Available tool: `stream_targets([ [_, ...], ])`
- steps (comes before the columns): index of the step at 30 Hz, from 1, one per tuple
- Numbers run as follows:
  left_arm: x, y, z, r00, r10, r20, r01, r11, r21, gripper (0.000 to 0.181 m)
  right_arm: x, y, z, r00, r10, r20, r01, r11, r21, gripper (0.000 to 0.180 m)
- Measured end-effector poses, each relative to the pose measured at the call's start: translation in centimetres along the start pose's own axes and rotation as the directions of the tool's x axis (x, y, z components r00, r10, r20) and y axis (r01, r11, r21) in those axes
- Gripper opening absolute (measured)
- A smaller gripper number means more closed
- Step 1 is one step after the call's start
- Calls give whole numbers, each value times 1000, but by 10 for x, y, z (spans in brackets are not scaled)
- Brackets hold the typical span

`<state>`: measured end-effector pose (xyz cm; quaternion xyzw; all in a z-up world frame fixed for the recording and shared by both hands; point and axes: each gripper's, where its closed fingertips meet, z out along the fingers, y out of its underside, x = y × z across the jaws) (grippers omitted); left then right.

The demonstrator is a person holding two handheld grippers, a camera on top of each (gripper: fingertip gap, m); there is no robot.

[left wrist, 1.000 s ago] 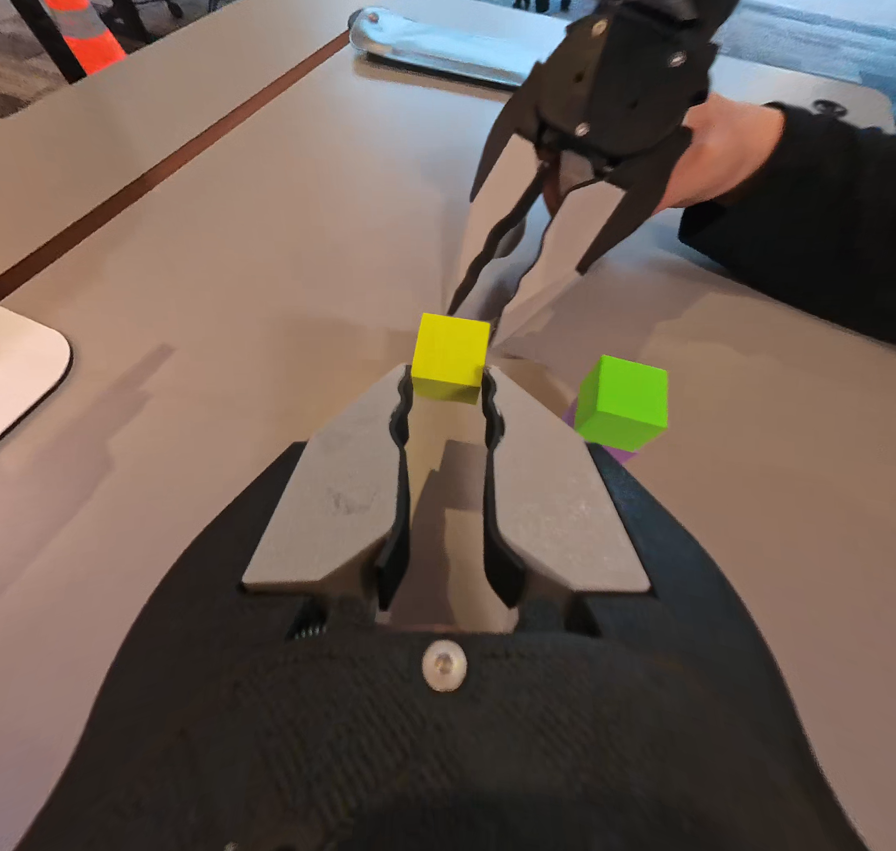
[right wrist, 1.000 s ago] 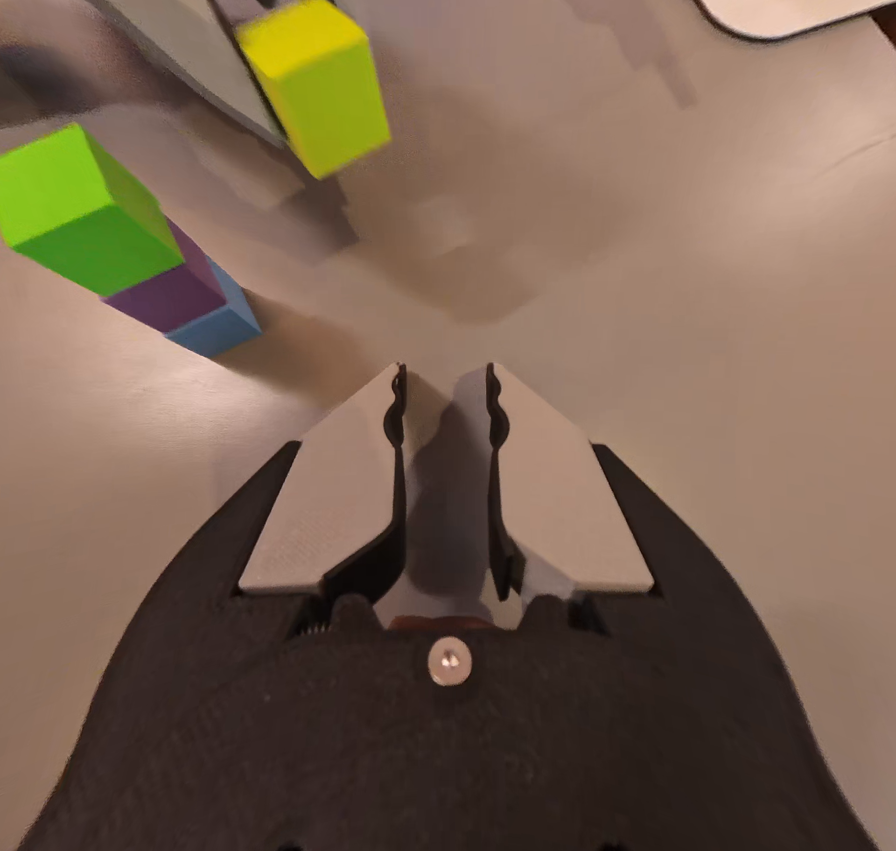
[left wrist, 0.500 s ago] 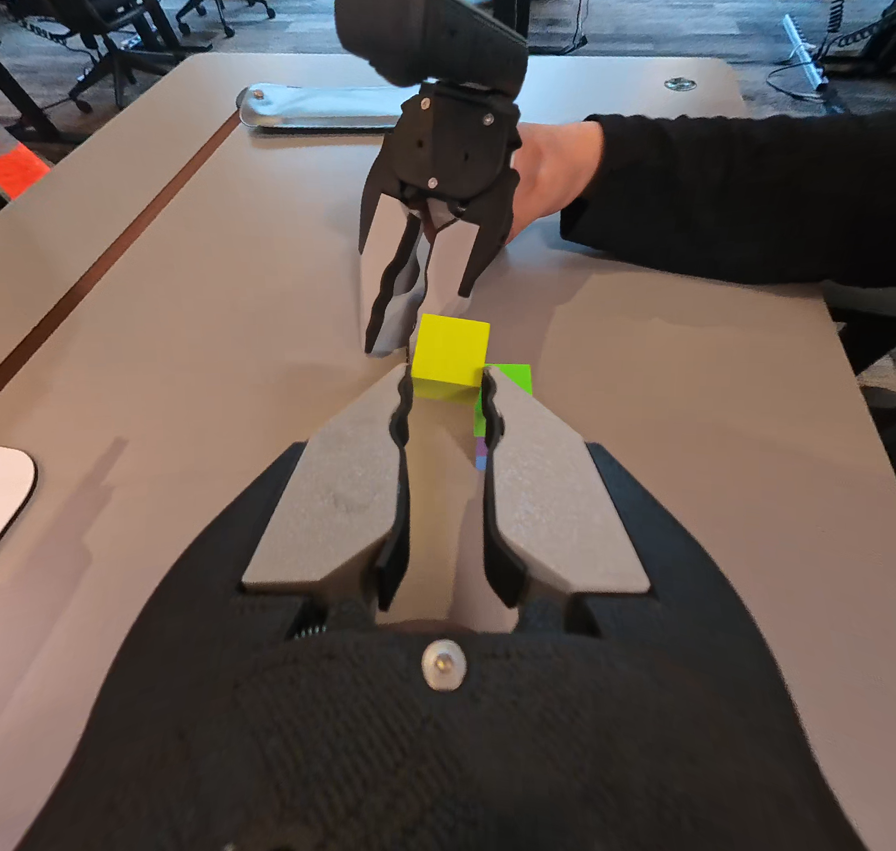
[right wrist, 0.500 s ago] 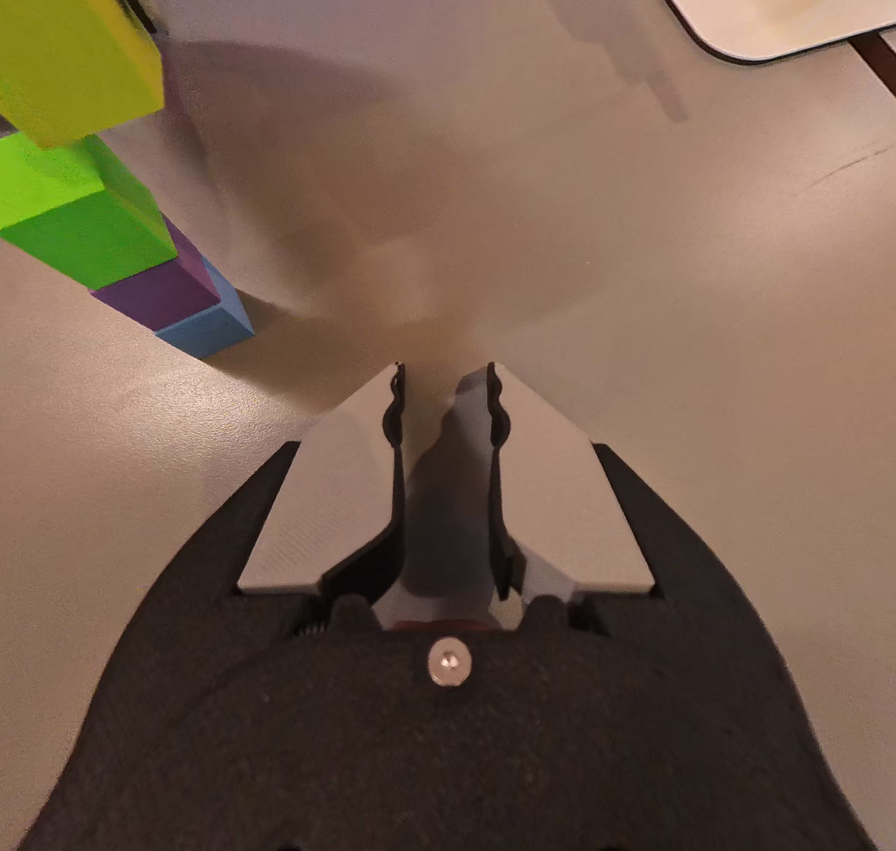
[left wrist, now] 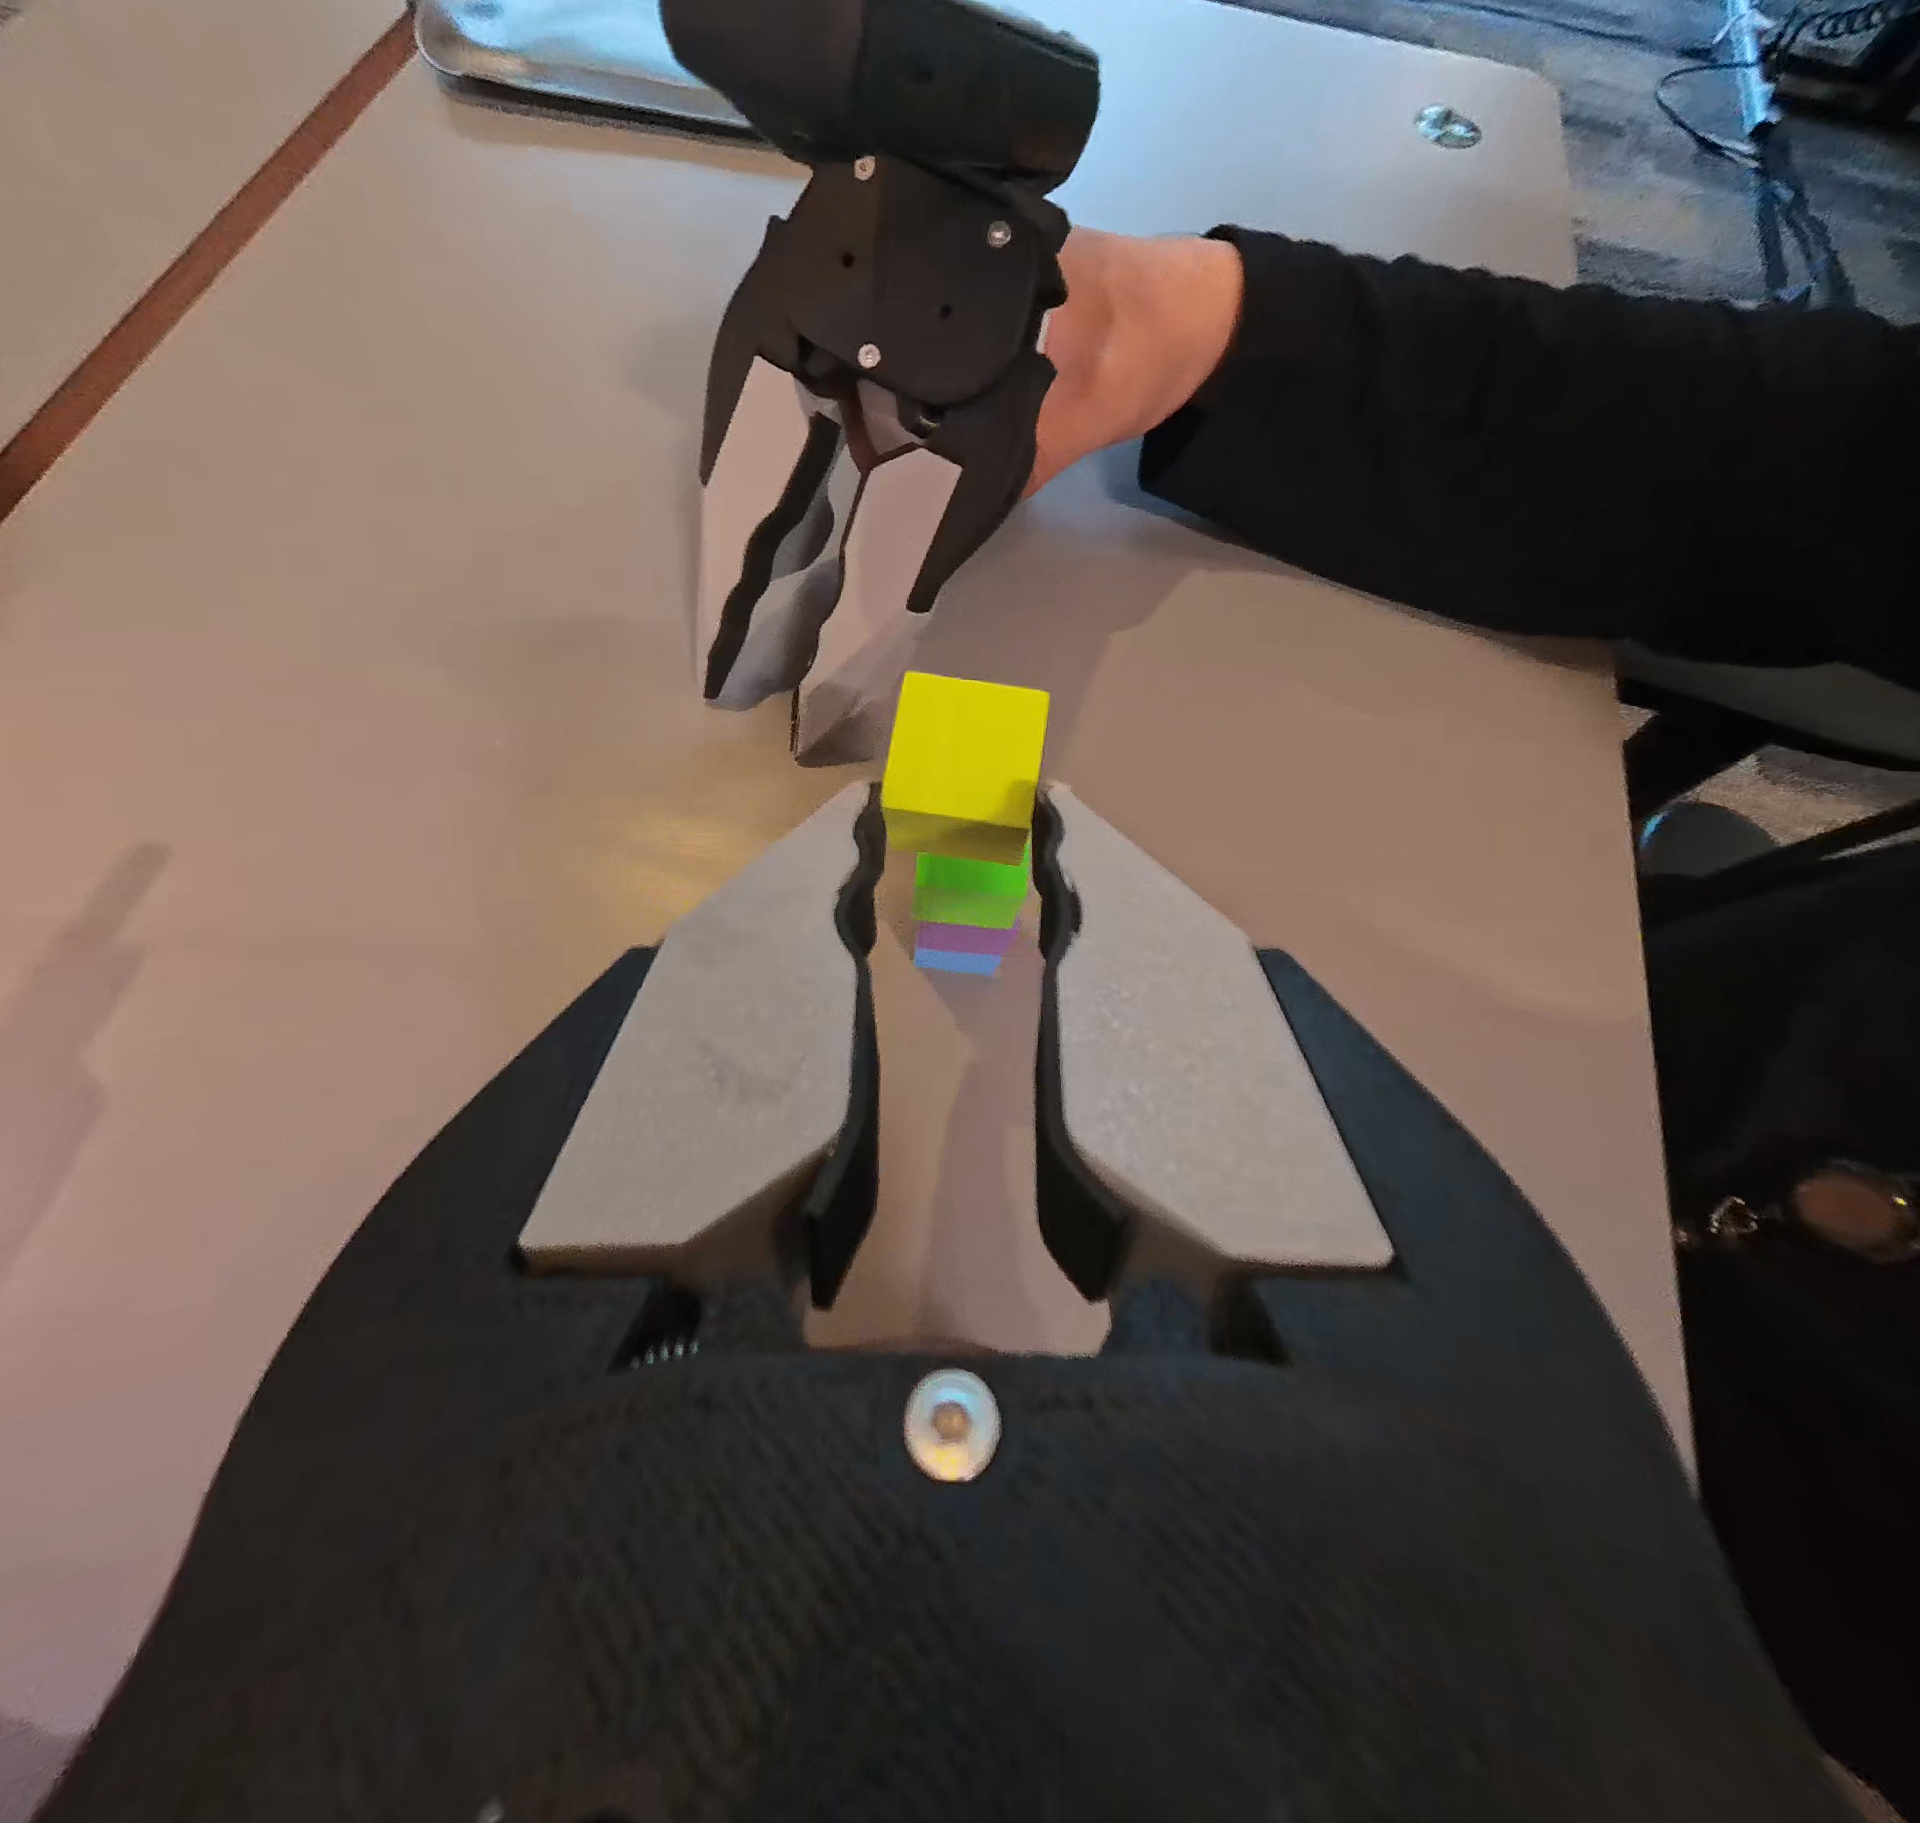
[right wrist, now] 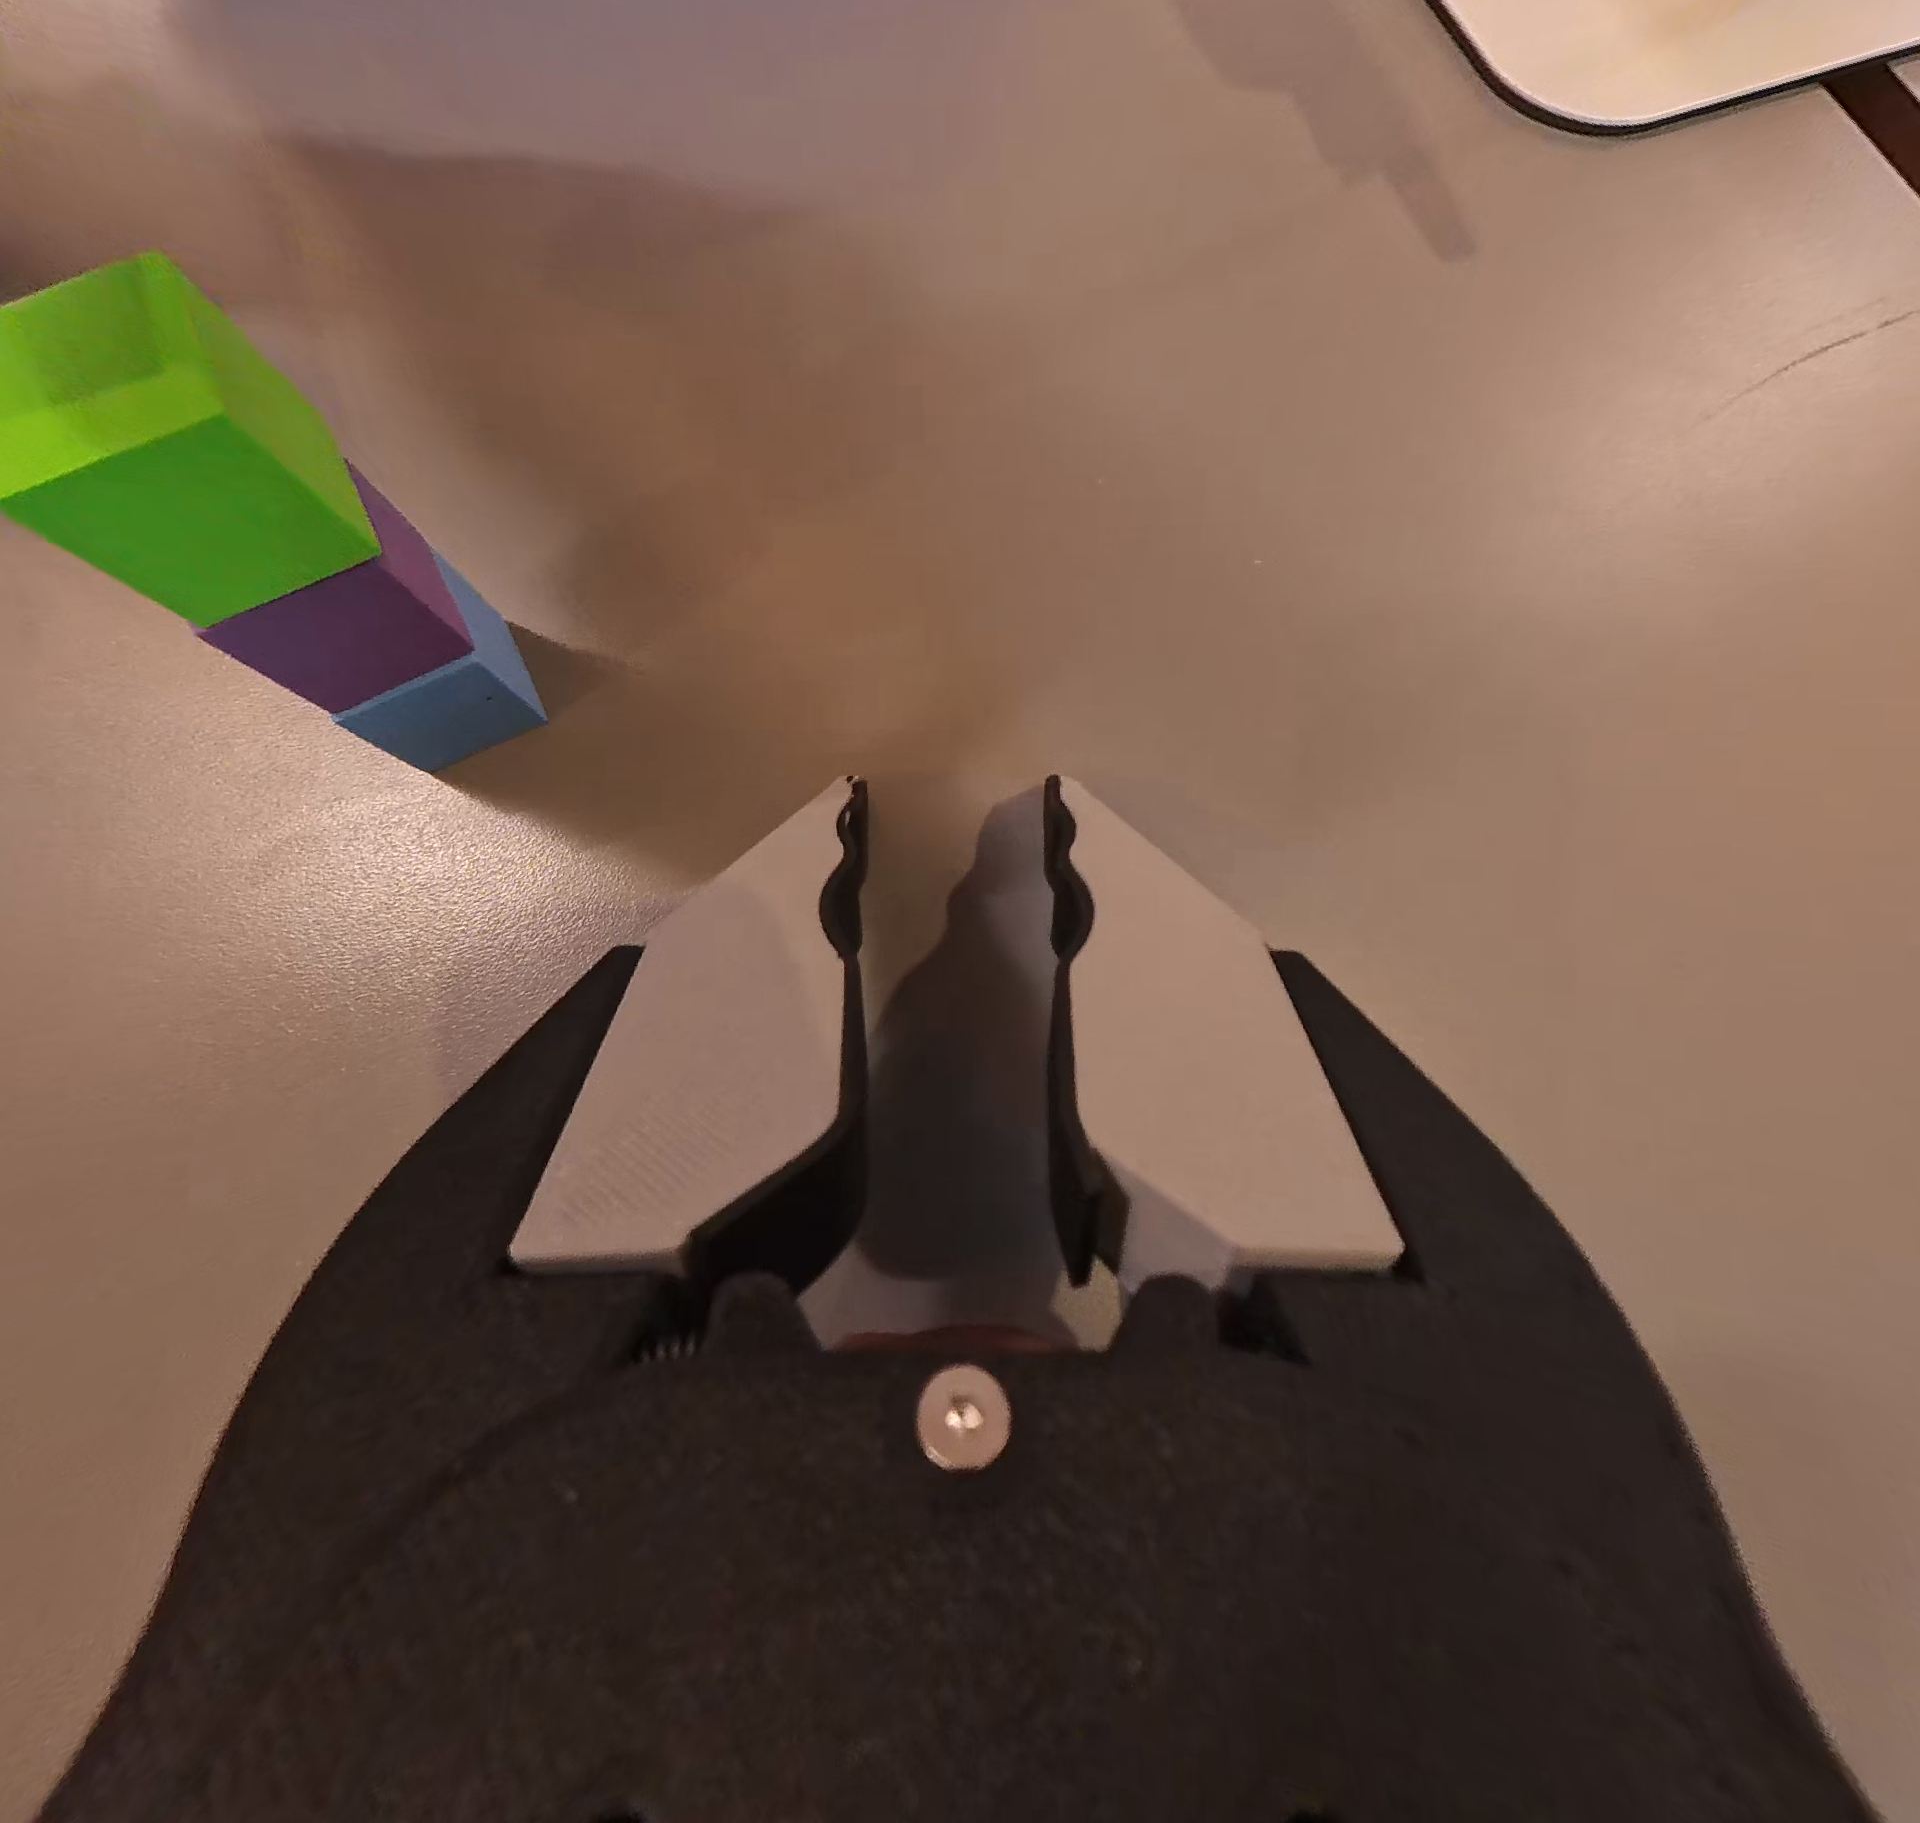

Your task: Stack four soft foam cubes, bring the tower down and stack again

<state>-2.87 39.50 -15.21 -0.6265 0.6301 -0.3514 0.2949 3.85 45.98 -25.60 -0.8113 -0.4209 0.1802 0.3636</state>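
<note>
The yellow cube (left wrist: 964, 747) sits pinched between the fingers (left wrist: 769, 1004) of the left gripper (left wrist: 956, 799), directly above the green cube (left wrist: 970, 888), purple cube (left wrist: 966, 938) and blue cube (left wrist: 958, 961) stacked on the tabletop (left wrist: 364, 630). Whether it touches the green one is unclear. The right gripper (right wrist: 952, 786) hangs beside the stack, its fingers (right wrist: 727, 1004) parted and empty.

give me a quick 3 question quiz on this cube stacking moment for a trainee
1. True or false: the left gripper is shut on the yellow cube.
2. Which cube lies at the bottom of the tower? A green cube B purple cube C blue cube
3. Fill in: the right gripper holds ____.

Key: 1 true; 2 C; 3 nothing
</note>
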Motion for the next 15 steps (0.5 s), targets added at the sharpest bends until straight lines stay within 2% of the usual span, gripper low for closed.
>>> stream_targets([
  [15,3,8,5,999,-38,-3,37,996,-86,26,0,0,0,1000,-5,-4,5,1000,-1,31],
])
